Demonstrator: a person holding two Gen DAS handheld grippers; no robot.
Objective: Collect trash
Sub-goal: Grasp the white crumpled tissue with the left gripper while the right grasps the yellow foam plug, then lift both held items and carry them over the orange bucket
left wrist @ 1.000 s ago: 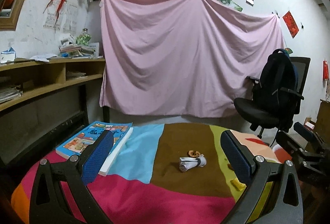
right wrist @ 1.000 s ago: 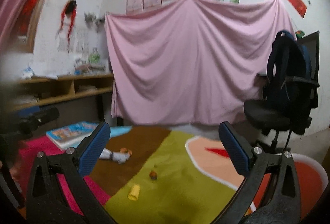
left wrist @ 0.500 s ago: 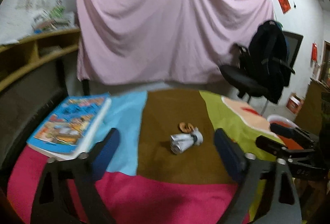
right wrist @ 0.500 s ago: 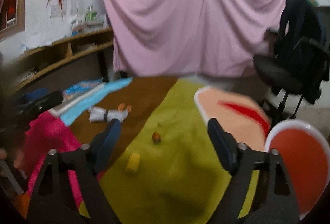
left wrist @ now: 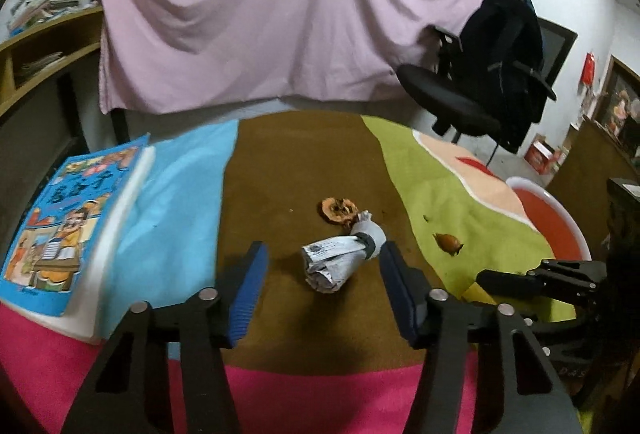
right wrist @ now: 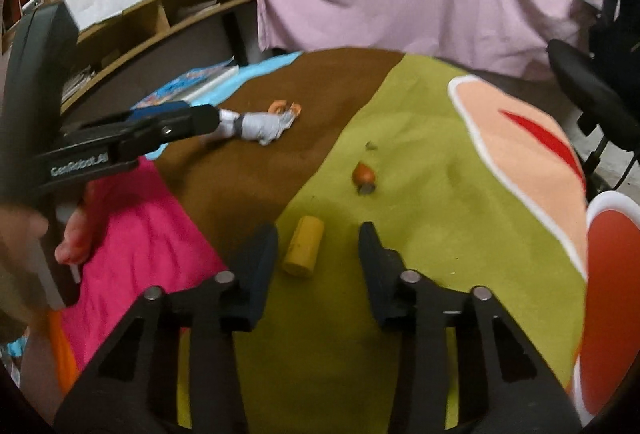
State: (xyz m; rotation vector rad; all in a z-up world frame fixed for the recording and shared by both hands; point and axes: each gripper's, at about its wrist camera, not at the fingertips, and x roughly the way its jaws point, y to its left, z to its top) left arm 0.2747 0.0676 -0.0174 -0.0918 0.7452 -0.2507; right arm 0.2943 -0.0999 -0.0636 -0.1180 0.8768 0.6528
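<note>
Crumpled paper [left wrist: 340, 264] between my closing left gripper [left wrist: 322, 288], yellow cork [right wrist: 303, 251] between my closing right gripper [right wrist: 318, 266], neither touched, tablecloth [right wrist: 420, 234] middle.

My left gripper [left wrist: 323, 276], black frame with blue ribbed pads: tilted downward, jaws closing, pads not yet touching anything; seen from my right at 9 o'clock, reaching toward 2 o'clock. My right gripper [right wrist: 318, 254], black frame with dark pads: tilted downward, jaws closing, nothing pressed. My left hand [right wrist: 78, 234]: bare fingers wrapped around the handle at 8 o'clock.
</note>
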